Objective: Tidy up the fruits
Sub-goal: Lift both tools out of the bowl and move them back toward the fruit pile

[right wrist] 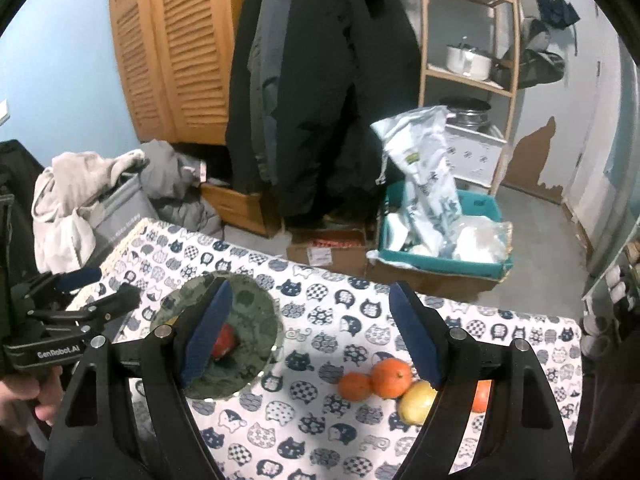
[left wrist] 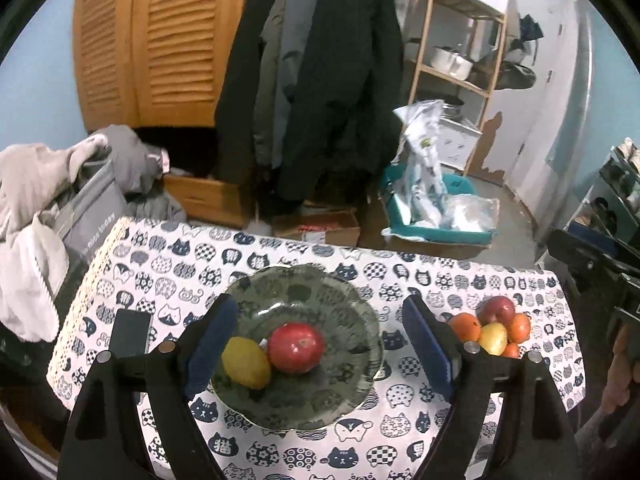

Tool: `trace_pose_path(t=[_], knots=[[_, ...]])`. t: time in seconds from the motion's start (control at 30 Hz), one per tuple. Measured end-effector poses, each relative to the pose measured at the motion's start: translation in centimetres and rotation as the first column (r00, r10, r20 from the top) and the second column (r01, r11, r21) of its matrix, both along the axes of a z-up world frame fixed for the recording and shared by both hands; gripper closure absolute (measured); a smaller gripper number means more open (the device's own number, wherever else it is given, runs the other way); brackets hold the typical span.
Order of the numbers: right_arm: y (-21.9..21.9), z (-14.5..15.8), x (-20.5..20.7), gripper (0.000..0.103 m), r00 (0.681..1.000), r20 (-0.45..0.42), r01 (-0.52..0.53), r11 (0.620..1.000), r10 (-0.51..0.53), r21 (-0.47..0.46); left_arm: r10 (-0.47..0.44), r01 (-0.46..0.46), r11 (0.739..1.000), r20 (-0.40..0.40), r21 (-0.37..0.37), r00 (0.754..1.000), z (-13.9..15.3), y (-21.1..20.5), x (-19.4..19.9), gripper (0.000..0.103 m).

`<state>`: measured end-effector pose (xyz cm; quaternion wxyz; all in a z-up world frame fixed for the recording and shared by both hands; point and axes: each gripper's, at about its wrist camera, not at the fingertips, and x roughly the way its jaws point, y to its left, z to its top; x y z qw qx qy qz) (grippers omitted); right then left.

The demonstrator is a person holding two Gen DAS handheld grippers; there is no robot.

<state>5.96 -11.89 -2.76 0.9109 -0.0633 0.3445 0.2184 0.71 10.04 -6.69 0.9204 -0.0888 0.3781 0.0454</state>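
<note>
On the cat-print tablecloth (left wrist: 280, 252), the scalloped dark glass plate (left wrist: 360, 300) is already holding a yellow lemon (left wrist: 245, 362) touching a red apple (left wrist: 296, 347). The left gripper (left wrist: 320, 344) is hovering over that plate, jaws spread wide and holding nothing. Further right, the loose pile of oranges, a yellow fruit and a red apple (left wrist: 494, 326) is sitting on the cloth, well apart from the plate. The right gripper (right wrist: 310, 338) is hanging above it, jaws equally wide and empty. It probably should be straddling one outer orange (right wrist: 354, 386), closing gently so neighbours are not rolling.
</note>
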Motion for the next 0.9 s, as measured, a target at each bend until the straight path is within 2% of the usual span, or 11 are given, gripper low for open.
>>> trace_pose_path(t=[0.33,0.9], knots=[[-4.8,1.2,-2.0,0.022,0.998,0.037,0.053,0.999,-0.054,0.004,-0.065,0.066,0.998,0.04,-0.003,0.997,1.8,-3.0,-0.2,0.016],[-13.9,1.1,-2.8,0.022,0.979,0.05,0.196,0.981,-0.196,0.01,-0.192,0.188,0.98,0.053,0.065,0.98,2.7,-9.4,0.6,0.012]])
